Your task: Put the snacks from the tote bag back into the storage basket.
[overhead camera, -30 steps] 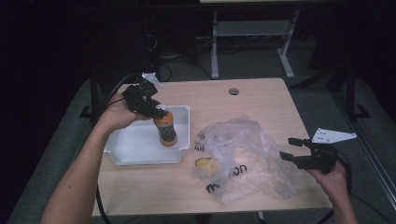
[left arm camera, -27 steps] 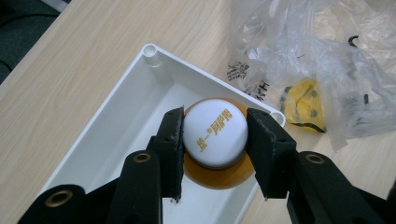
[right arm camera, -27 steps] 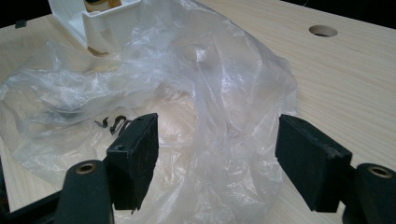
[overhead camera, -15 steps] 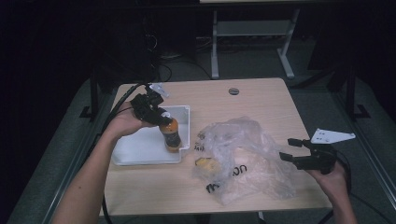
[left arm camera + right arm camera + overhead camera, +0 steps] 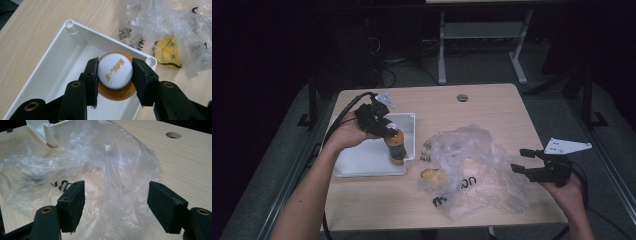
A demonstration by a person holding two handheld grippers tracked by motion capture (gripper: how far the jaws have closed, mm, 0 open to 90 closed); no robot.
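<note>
An orange bottle (image 5: pixel 396 146) with a white cap (image 5: pixel 115 70) stands upright inside the white tray (image 5: pixel 362 162), near its right-hand corner. My left gripper (image 5: pixel 388 131) comes down from above and is shut on the bottle's cap, one pad on each side (image 5: pixel 115 75). At the table's right edge my right gripper (image 5: pixel 519 161) is open, pointing left at a crumpled clear plastic bag (image 5: pixel 472 170). In the right gripper view the bag's film (image 5: pixel 100 170) bulges between the spread jaws (image 5: pixel 116 205), and the pads do not press on it.
A yellow packet (image 5: pixel 430 174) lies under the bag's left edge, close to the tray's corner (image 5: pixel 166 51). A round cable hole (image 5: pixel 462 97) sits at the table's far middle. Bare wood lies in front of the tray and behind the bag.
My left hand has sunk and shifted a little right, bringing the bottle lower into the tray. The right hand and the bag have stayed still.
</note>
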